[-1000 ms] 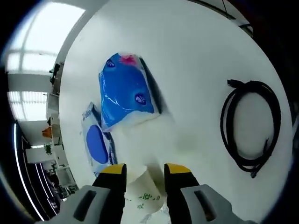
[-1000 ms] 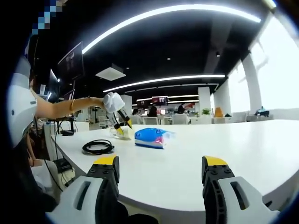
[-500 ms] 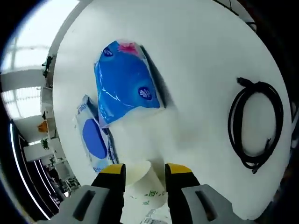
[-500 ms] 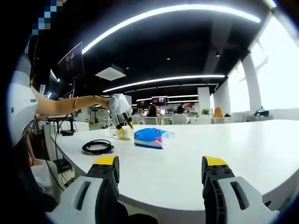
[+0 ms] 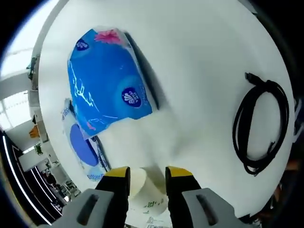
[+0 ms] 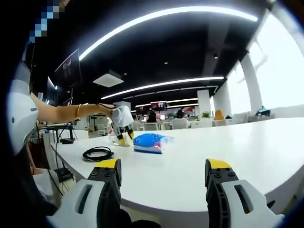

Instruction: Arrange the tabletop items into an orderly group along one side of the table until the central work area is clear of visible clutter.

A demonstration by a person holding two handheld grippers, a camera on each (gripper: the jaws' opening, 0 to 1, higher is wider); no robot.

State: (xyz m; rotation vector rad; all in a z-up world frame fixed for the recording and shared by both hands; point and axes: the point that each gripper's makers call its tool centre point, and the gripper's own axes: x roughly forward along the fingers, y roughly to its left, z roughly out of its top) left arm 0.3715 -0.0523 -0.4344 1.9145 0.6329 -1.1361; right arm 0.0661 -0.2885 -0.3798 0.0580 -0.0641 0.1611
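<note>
Closer now than a second ago, the glossy blue tissue pack [image 5: 107, 85] is seen larger at upper left of the left gripper view. Left gripper [image 5: 147, 176] — jaws clamped on a pale paper cup [image 5: 145, 192], its base cut off at bottom centre. Flat blue wipes pack [image 5: 83, 147], partly hidden beneath the tissue pack. Black cable coil [image 5: 261, 128] on white table [image 5: 204, 61], right. Right gripper [image 6: 164, 172] — jaws apart, nothing held.

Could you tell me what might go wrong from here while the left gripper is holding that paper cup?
The left gripper pinches a thin paper cup; squeezing could crush it. Setting it down close to the blue tissue pack might nudge the pack. The black cable lies loose on the table and could snag.
</note>
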